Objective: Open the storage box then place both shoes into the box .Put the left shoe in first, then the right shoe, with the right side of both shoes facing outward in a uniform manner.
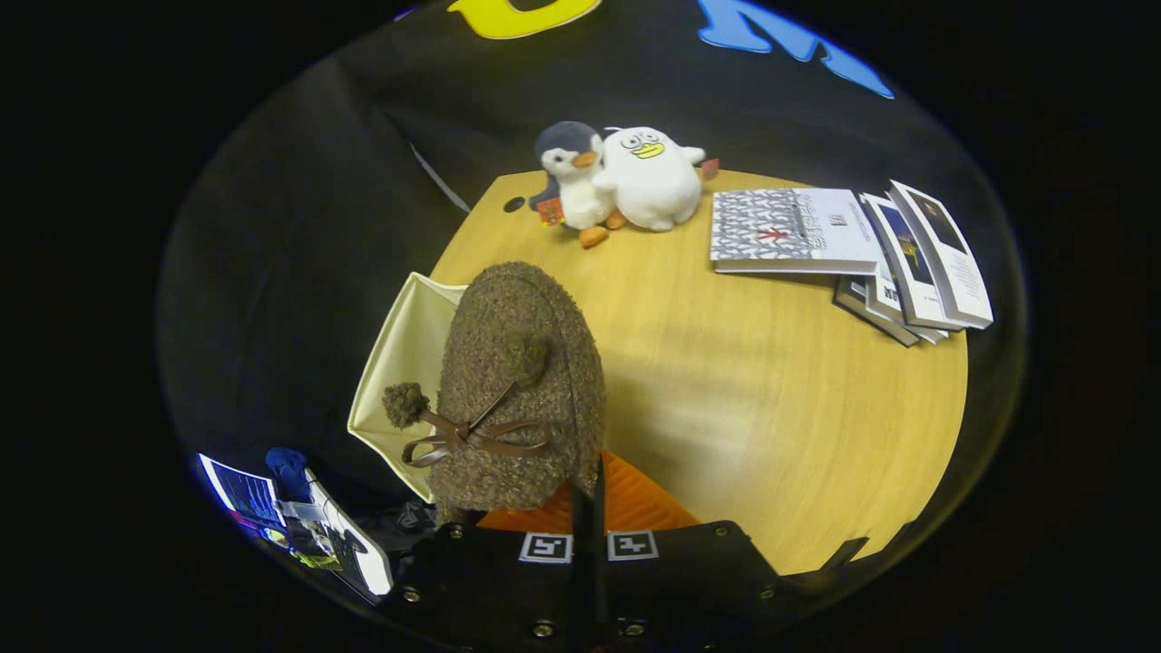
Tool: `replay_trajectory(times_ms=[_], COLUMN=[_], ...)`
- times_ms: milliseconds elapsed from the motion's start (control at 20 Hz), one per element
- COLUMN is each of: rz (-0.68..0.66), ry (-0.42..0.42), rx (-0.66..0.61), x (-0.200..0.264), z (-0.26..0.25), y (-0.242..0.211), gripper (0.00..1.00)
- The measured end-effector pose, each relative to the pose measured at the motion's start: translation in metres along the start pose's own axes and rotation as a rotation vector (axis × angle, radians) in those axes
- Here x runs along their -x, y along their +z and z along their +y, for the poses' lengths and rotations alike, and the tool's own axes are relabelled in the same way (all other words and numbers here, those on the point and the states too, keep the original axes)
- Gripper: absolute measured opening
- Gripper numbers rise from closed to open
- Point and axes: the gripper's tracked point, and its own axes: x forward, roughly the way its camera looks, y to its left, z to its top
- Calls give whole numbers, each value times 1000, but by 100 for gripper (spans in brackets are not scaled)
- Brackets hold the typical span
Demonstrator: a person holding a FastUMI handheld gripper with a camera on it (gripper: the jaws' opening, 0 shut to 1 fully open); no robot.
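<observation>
Shoe point(517, 390) hides most of the storage box point(399, 363); its heel is concealed behind the tool point(590, 508), whose fingers appear closed.

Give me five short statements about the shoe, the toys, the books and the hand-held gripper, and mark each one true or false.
1. The hand-held gripper is shut on the brown fuzzy shoe. True.
2. The shoe has a brown bow with pompoms. True.
3. The two plush toys lie just beside the fingers. False: they sit at the far side of the table, beyond the shoe.
4. The books are stacked under the shoe. False: they lie apart on the table.
5. A pale box flap shows beside the shoe. True.
</observation>
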Motion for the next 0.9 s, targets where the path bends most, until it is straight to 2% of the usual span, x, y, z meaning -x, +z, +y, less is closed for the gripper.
replay_trajectory(times_ms=[250,350,600,800,900], rz=[29,38,80,151,182], ry=[108,118,-8,-92,-150], rx=[39,55,115,100,143], x=[-22,-38,-108,-154,-173], z=[84,106,120,126,124], y=[22,35,46,35,28], gripper=[0,0,0,0,1])
